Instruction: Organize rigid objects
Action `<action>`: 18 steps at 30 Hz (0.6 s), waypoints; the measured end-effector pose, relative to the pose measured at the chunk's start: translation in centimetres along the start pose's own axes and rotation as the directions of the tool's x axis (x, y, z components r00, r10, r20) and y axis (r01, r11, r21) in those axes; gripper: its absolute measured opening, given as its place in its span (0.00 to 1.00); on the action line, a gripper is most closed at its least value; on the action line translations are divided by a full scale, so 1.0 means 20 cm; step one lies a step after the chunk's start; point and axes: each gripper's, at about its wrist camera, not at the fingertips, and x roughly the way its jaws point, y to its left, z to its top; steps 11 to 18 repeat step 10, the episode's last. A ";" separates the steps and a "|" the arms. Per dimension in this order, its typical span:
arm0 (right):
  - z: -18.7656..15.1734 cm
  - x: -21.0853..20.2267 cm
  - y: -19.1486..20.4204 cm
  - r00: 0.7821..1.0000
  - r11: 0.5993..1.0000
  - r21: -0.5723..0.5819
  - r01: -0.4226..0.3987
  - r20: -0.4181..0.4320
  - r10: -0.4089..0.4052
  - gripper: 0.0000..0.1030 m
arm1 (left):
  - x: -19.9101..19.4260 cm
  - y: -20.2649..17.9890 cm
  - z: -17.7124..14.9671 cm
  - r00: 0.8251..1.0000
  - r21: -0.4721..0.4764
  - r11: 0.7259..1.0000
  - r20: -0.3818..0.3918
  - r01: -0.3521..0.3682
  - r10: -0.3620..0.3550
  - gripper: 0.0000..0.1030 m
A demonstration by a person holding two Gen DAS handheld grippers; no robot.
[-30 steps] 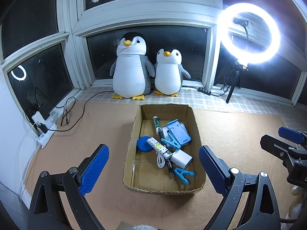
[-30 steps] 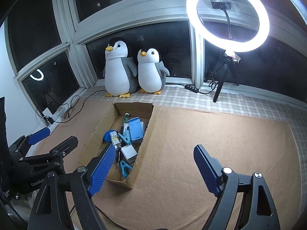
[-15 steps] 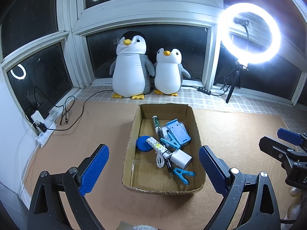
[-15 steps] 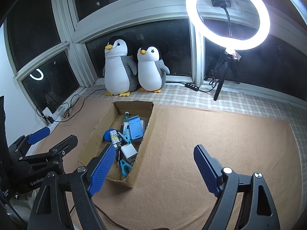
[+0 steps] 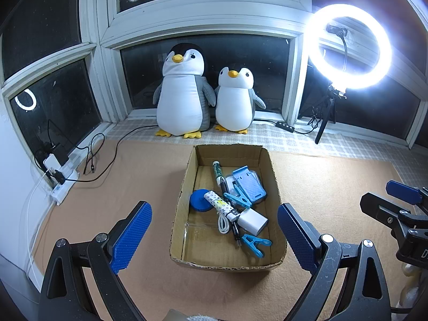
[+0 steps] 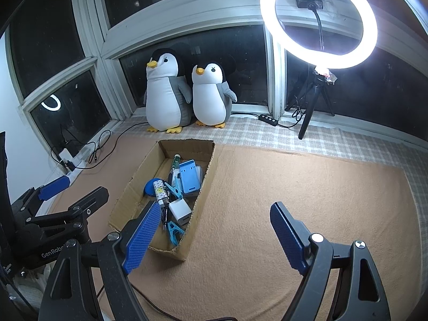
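Observation:
An open cardboard box (image 5: 184,187) (image 6: 206,187) lies on the tan mat. It holds a white charger (image 5: 252,220) (image 6: 180,210) with its cable, blue clothespins (image 5: 254,243), a blue phone stand (image 5: 250,183) (image 6: 190,178), a round blue disc (image 5: 198,199), a patterned tube (image 5: 218,200) and a green pen (image 5: 216,169). My left gripper (image 5: 214,236) hangs open just in front of the box, nothing between its blue pads. To the box's right my right gripper (image 6: 214,236) stands open and empty over the mat; its left finger (image 6: 140,236) overlaps the box's near corner in that view.
Two plush penguins (image 5: 184,99) (image 5: 234,101) sit on the checked sill behind the box. A lit ring light on a tripod (image 5: 347,50) (image 6: 319,24) stands at the back right. A power strip with cables (image 5: 62,184) runs along the left wall.

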 end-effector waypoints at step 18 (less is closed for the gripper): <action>0.00 0.01 0.00 1.000 1.000 0.007 0.001 -0.012 -0.001 0.79 | 0.01 -0.01 -0.01 1.000 0.005 1.000 -0.007 0.002 -0.002 0.94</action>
